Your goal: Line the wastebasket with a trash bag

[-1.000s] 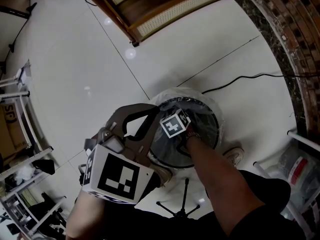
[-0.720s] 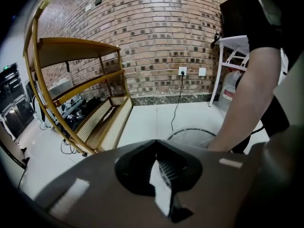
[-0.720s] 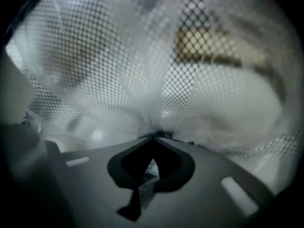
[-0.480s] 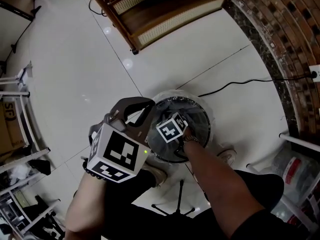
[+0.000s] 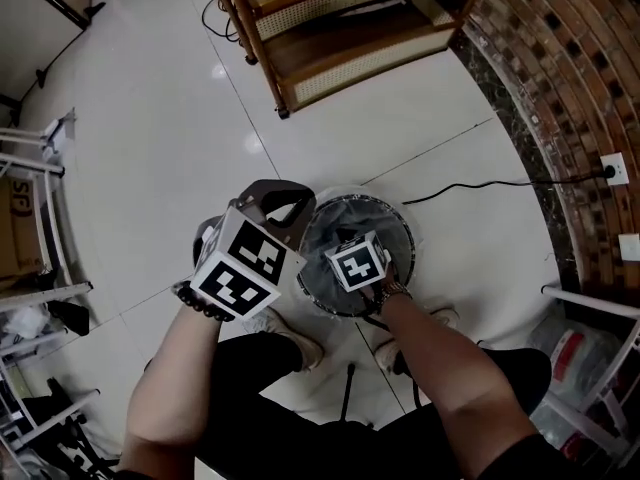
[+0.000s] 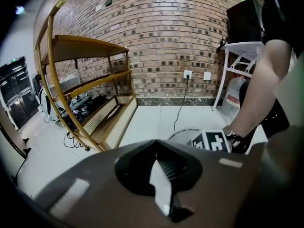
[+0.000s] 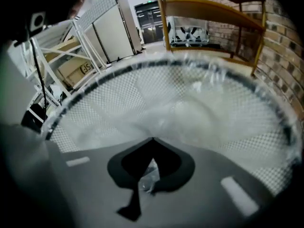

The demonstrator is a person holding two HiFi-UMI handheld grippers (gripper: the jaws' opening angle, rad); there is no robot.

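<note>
Round wire-mesh wastebasket [image 5: 398,230] with thin, crinkly translucent trash bag [image 7: 190,113] over rim

We see the round wire-mesh wastebasket [image 5: 406,236] standing upright on the pale tiled floor [image 5: 150,148], dark rim uppermost; the clear trash bag [image 7: 190,110] lies crumpled inside it, its film lapping over the rim

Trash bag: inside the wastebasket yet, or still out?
In. Right gripper view shows the clear trash bag covering the wastebasket mesh inside; head view shows film over its rim.
</note>
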